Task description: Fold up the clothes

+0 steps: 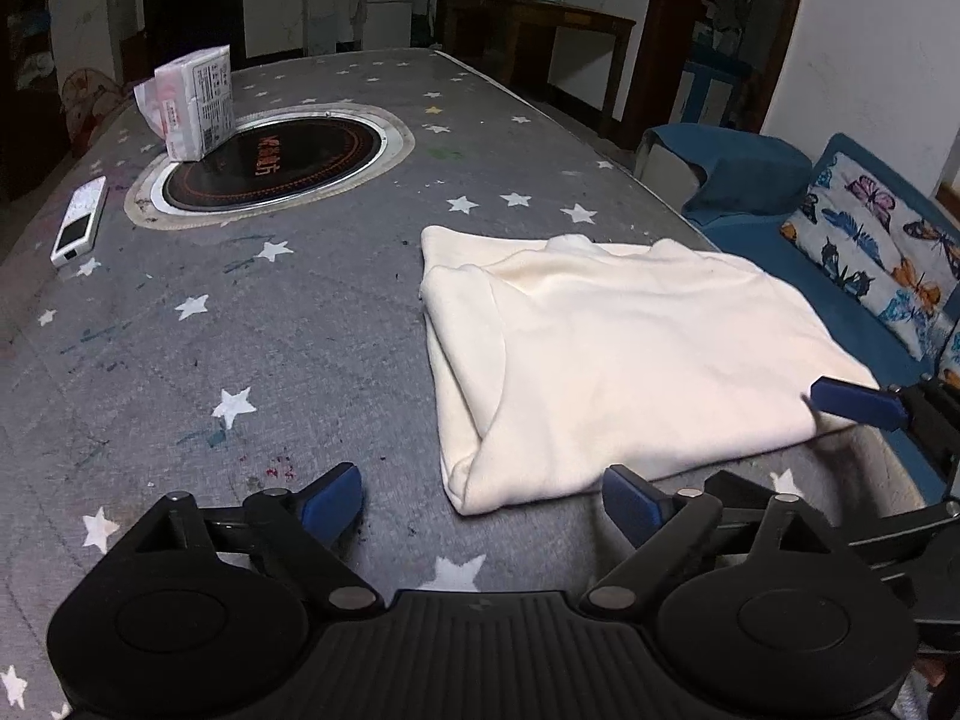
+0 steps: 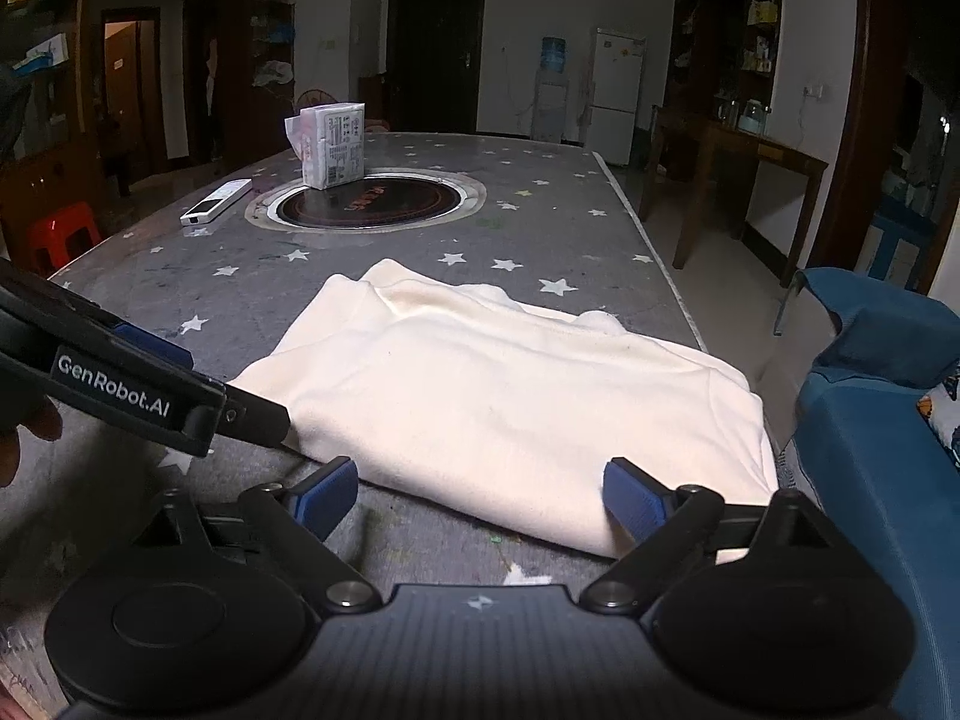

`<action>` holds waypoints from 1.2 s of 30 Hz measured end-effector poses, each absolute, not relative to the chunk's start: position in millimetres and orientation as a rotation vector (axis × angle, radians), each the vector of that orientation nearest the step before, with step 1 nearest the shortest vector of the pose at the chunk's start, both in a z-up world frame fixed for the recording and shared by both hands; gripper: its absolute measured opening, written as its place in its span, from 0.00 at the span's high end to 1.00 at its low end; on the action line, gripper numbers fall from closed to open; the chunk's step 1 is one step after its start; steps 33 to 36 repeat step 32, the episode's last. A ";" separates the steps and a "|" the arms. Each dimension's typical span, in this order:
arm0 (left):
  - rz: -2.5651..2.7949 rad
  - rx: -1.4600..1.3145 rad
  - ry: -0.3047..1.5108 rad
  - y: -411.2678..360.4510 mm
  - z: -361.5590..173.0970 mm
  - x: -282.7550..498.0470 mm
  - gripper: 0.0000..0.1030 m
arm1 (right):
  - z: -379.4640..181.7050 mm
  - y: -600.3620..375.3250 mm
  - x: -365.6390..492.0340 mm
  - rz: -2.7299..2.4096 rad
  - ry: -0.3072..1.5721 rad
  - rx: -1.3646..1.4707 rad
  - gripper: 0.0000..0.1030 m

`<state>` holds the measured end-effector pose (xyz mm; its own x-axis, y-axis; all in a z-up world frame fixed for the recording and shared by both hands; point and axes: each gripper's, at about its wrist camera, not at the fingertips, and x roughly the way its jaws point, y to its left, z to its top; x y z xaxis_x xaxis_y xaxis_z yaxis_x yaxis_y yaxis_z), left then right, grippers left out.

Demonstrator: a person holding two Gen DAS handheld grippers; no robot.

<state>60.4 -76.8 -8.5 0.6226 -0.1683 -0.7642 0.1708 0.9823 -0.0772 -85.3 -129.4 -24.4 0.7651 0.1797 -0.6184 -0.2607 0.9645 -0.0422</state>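
Garment [image 2: 516, 396] folded flat, long axis across table [image 2: 372, 252]

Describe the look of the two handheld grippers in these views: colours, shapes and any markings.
Both the left gripper and the right gripper are matte black, with two round housings flanking a ribbed centre plate, angular linkage arms with silver pivot pins, and blue ribbed fingertip pads. The right wrist view shows white "GenRobot.AI" lettering on the left gripper's side. No cables or sleeves visible.

Folded cream garment [image 2: 516, 408] on the star-patterned table [image 2: 180, 276], the right gripper [image 2: 480, 495] wide open at its near edge.
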 end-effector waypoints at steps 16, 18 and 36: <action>-0.187 0.024 0.857 -79.4 -6.4 46.3 0.08 | -27.5 -134.0 -101.4 0.222 0.664 -0.109 0.07; -0.187 0.023 0.857 -79.1 -6.6 44.7 0.08 | -27.5 -133.8 -102.6 0.221 0.662 -0.111 0.07; -0.183 0.033 0.835 -79.1 -2.7 34.9 0.08 | -25.5 -129.1 -111.5 0.230 0.646 -0.129 0.04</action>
